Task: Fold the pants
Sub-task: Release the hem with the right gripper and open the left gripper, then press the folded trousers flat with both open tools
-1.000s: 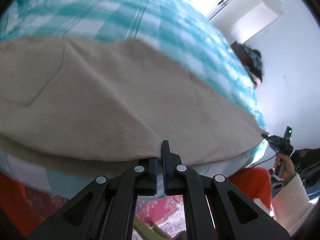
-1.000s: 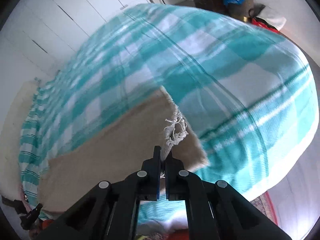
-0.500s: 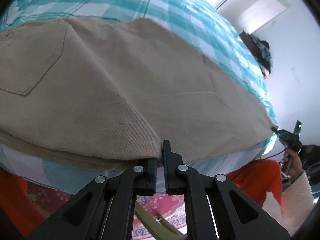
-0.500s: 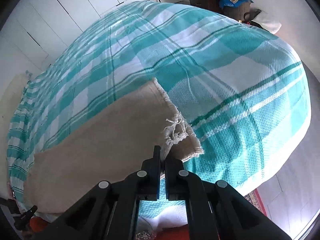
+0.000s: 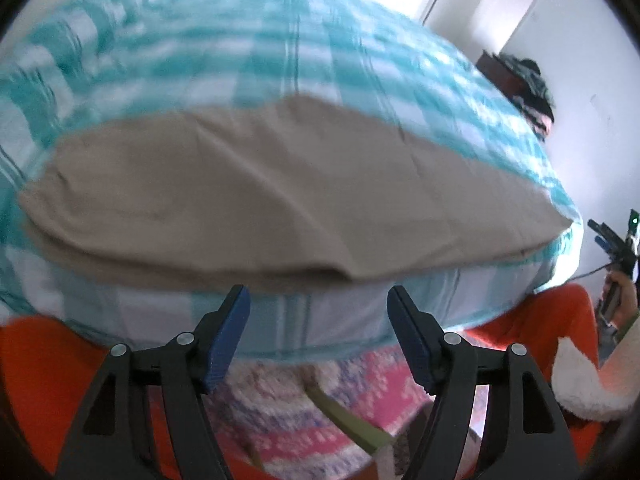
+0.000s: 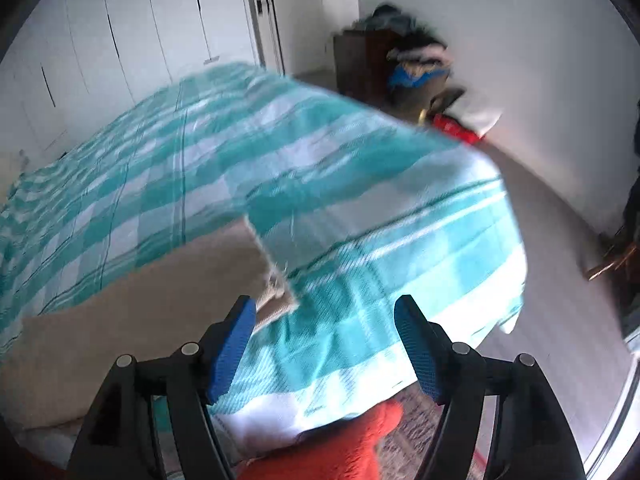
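Beige pants (image 5: pixel 248 200) lie folded lengthwise along the near edge of a bed with a teal-and-white checked cover (image 5: pixel 248 60). My left gripper (image 5: pixel 318 312) hangs just off that edge, its jaws opening, nothing between the blue pads. In the right wrist view the pants' frayed leg end (image 6: pixel 276 280) lies on the cover (image 6: pixel 360 208). My right gripper (image 6: pixel 324 320) hovers near that end, jaws opening too, with no cloth between them. The right gripper (image 5: pixel 612 240) also shows far right in the left wrist view, in a person's hand.
A person's orange clothing (image 5: pixel 552 320) and a patterned pink rug (image 5: pixel 320 392) lie below the bed edge. White wardrobe doors (image 6: pixel 120 40) stand behind the bed. A dark cabinet piled with clothes (image 6: pixel 400 60) and a red item (image 6: pixel 456 128) sit by the far wall.
Both grippers went from shut on the pants' edge to wide open and let the cloth go. Both pulled back and up from the bed, so the pants lie flat.
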### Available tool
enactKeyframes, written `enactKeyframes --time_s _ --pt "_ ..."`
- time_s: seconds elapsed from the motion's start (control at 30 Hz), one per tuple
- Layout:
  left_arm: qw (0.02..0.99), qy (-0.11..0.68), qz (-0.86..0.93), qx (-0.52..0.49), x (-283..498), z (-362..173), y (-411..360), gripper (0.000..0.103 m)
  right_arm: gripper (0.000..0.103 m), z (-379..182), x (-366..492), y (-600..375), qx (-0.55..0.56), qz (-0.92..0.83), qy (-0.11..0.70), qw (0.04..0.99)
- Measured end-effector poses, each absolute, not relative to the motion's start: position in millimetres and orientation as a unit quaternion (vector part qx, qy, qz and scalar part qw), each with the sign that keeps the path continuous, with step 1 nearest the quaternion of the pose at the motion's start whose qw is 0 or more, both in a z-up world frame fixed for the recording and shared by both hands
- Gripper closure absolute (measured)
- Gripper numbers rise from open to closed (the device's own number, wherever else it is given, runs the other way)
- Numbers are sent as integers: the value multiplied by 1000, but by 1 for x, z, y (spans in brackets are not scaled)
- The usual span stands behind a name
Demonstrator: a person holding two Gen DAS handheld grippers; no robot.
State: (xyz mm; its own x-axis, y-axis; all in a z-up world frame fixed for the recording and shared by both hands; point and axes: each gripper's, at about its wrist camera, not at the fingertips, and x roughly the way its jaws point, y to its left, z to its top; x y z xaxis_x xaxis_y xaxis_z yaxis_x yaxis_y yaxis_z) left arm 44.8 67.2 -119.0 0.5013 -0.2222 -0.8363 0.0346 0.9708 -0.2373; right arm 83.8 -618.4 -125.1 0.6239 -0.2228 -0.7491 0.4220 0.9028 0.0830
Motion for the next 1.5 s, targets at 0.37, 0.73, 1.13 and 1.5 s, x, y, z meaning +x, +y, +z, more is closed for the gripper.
enactKeyframes --time_s 0.37,0.73,1.13,1.5 --pt "880 463 -60 -89 136 -137 66 17 30 -127 150 -545 20 -87 405 910" --pt "846 528 -46 -60 121 -203 63 17 28 -193 170 -548 25 -56 527 848" --pt "851 520 -48 -52 120 -210 59 15 25 -192 171 -553 63 -52 514 854" --pt "852 519 -49 -52 120 -211 59 13 25 -189 169 -555 72 -56 505 858"
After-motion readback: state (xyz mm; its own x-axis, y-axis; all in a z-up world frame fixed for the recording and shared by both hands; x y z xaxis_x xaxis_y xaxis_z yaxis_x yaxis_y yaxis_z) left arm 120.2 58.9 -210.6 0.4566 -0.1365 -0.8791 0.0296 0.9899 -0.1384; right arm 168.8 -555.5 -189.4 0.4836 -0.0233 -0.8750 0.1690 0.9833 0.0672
